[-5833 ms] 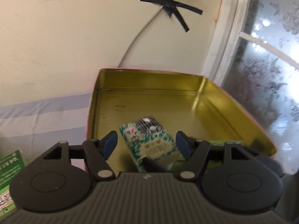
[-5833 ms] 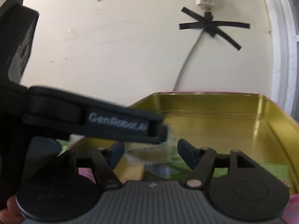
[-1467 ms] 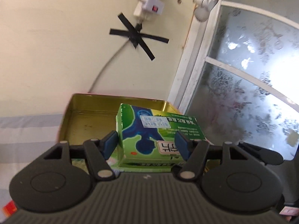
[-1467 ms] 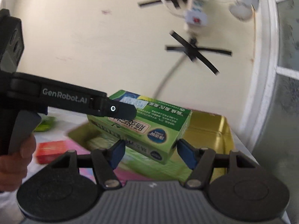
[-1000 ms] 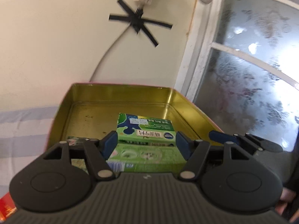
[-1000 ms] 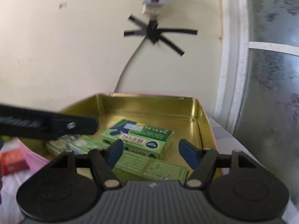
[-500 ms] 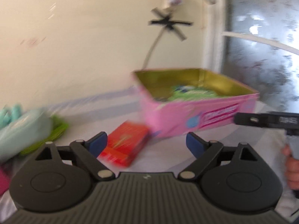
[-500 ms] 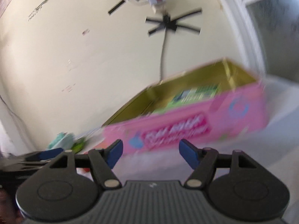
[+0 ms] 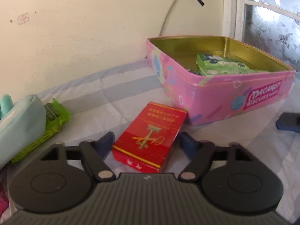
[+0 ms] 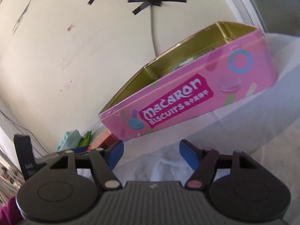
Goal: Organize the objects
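A pink macaron biscuit tin (image 9: 221,95) stands open against the wall, with green boxes (image 9: 219,65) inside. A red box (image 9: 151,136) lies flat on the striped cloth just in front of the tin's left corner. My left gripper (image 9: 148,143) is open, its fingers either side of the red box's near end, not closed on it. My right gripper (image 10: 151,152) is open and empty, low over the cloth in front of the tin (image 10: 187,91). The red box (image 10: 104,139) peeks out left of the tin there.
A pale teal pouch (image 9: 18,120) and a lime green item (image 9: 50,125) lie at the left. The right gripper's blue fingertip (image 9: 288,121) shows at the right edge. A window (image 9: 271,15) stands behind the tin; a taped cable (image 9: 172,13) runs down the wall.
The left gripper let go of the green box in the tin, pulled back and came down around the red box. The right gripper drew back and dropped low in front of the tin.
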The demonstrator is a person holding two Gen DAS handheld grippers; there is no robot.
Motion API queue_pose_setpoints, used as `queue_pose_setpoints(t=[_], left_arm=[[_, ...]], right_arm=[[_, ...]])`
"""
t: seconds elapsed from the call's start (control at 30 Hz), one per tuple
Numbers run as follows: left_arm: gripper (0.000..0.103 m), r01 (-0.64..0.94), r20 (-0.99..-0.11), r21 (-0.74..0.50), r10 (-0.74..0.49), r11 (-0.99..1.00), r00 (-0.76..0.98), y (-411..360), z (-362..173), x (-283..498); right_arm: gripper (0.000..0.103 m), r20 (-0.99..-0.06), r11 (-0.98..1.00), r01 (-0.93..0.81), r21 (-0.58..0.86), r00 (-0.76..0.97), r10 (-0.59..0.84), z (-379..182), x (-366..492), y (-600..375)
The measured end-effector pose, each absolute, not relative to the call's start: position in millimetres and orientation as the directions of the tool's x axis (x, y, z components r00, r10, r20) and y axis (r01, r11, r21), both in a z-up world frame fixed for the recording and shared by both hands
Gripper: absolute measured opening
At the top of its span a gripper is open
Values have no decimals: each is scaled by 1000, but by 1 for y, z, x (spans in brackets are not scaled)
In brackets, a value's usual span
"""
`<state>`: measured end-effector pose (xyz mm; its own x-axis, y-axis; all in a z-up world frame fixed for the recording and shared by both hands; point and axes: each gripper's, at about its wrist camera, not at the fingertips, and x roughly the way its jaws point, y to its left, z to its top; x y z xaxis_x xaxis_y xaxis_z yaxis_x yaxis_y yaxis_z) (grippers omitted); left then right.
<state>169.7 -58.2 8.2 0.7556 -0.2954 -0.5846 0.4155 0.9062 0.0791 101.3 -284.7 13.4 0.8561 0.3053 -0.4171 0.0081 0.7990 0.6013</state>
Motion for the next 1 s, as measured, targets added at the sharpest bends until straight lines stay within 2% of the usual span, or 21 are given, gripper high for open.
queue_pose_setpoints(t=[0.1,0.2,0.37,0.4,0.5,0.6,0.77,0.83,0.93,1.0], left_arm=[[68,442,-582,63,-327,895,744,-50,9,159],[64,514,-593,39,-394,857,702,-39,10,135],[63,643,-600,65,-485,764,637,-9,7,74],[65,649,-611,69,-482,758,628,-1,5,64],[91,596,-614,81,-431,799,662,21,6,49],[91,548,-570,-44,-471,835,673,51,19,38],[88,408,-506,-436,-593,802,626,70,25,54],[77,359,-486,-554,-642,751,593,62,17,61],[63,329,-489,-600,-659,729,571,47,4,71],[62,310,-522,-577,-633,755,571,40,0,73]], right_arm=[[68,-415,805,-6,593,855,312,14,101,-283],[67,-404,822,-101,561,833,378,19,100,-271],[55,-431,843,-241,480,773,466,25,98,-235],[48,-434,833,-261,487,756,490,24,99,-229],[37,-445,813,-322,486,709,547,24,103,-204],[34,-445,800,-380,464,681,581,26,105,-186],[34,-466,817,-346,461,689,555,28,124,-179],[34,-474,816,-334,472,685,554,26,133,-181],[34,-499,798,-331,504,643,581,19,141,-180],[34,-499,776,-350,525,613,613,18,135,-179]])
